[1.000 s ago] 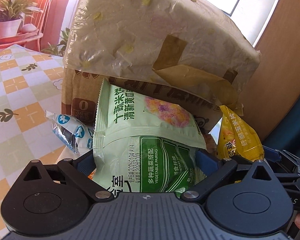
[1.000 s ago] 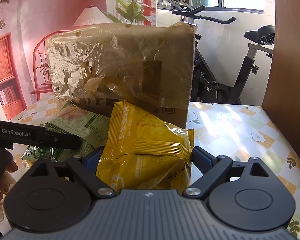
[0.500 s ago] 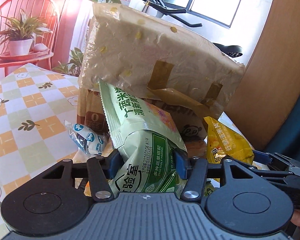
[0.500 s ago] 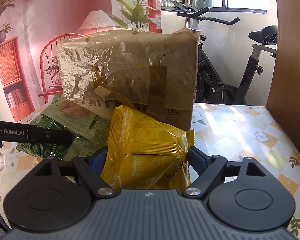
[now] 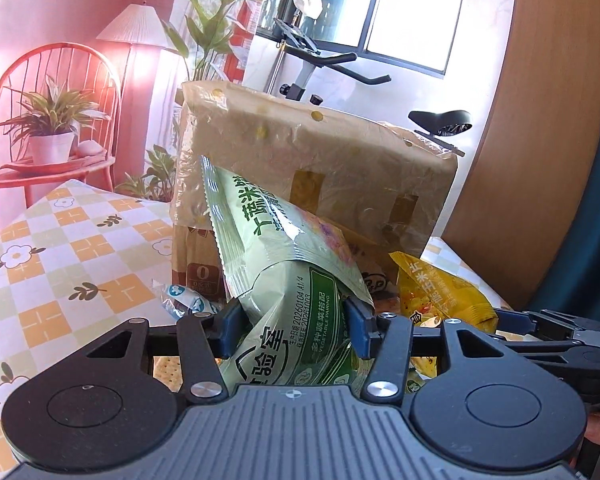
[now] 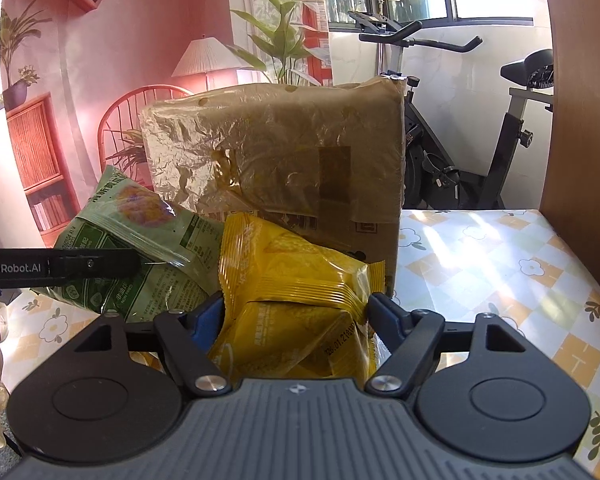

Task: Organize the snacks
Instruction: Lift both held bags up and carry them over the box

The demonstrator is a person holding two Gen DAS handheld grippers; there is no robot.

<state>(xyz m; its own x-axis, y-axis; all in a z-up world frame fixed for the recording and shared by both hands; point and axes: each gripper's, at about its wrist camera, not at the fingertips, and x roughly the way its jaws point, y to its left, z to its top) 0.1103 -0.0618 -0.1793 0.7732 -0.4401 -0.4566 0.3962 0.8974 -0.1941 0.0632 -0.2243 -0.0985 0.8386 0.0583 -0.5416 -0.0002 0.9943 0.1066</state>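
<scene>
My left gripper [image 5: 294, 320] is shut on a green snack bag [image 5: 284, 248], which is squeezed between the blue pads and lifted off the table. The same green snack bag [image 6: 140, 232] shows in the right wrist view with a left finger [image 6: 80, 266] across it. My right gripper [image 6: 292, 312] has its jaws closing on a yellow snack bag [image 6: 292, 264], and both pads press its crumpled sides. In the left wrist view that yellow snack bag [image 5: 440, 296] hangs at the right. Behind both bags stands a cardboard box [image 5: 320, 160] wrapped in wrinkled plastic.
The checked tablecloth [image 5: 60, 260] runs left of the box, and more of the tablecloth [image 6: 500, 264] lies to its right. A small blue-and-white wrapper [image 5: 180, 298] lies at the box's foot. A wooden panel [image 6: 580, 80] borders the right. An exercise bike [image 6: 440, 120] stands behind.
The left jaws went from wide open to shut on the green bag and lifted it. The right jaws narrowed onto the yellow bag, which rose a little.
</scene>
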